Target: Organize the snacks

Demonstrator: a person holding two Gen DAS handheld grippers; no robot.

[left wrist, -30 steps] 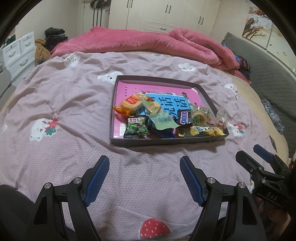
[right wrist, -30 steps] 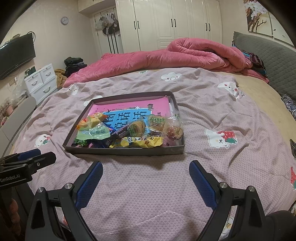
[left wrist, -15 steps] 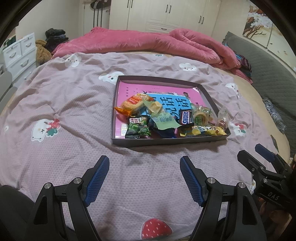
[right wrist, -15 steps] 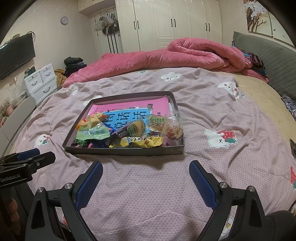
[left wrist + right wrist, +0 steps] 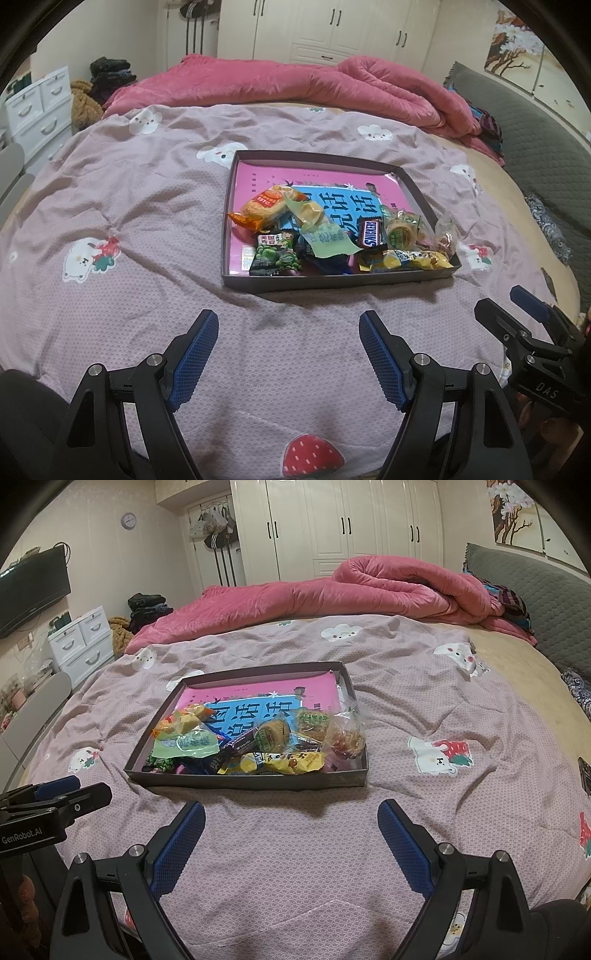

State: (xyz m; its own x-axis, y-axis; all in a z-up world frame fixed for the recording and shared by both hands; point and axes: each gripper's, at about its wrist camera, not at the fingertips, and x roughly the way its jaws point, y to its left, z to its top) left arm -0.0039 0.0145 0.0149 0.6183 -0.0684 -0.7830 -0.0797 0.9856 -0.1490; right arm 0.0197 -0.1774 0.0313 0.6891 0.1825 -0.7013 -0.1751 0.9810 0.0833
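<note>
A shallow dark tray (image 5: 332, 282) with a pink and blue printed bottom lies on the bed, its near half heaped with wrapped snacks. Among them are an orange biscuit packet (image 5: 262, 208), a Snickers bar (image 5: 372, 232), a green pea packet (image 5: 275, 254) and a yellow packet (image 5: 413, 258). My left gripper (image 5: 288, 321) hovers open over the bedspread just short of the tray, with nothing between its blue pads. My right gripper (image 5: 291, 808) is likewise open and empty in front of the tray (image 5: 243, 781), where a green wrapper (image 5: 184, 744) and a yellow packet (image 5: 291, 762) show.
The bed carries a mauve cartoon-print bedspread (image 5: 147, 206) and a rolled pink duvet (image 5: 295, 85) at the far side. A grey padded headboard (image 5: 546, 602) stands on the right, white drawers (image 5: 81, 642) on the left, wardrobes behind. Each gripper shows at the edge of the other's view.
</note>
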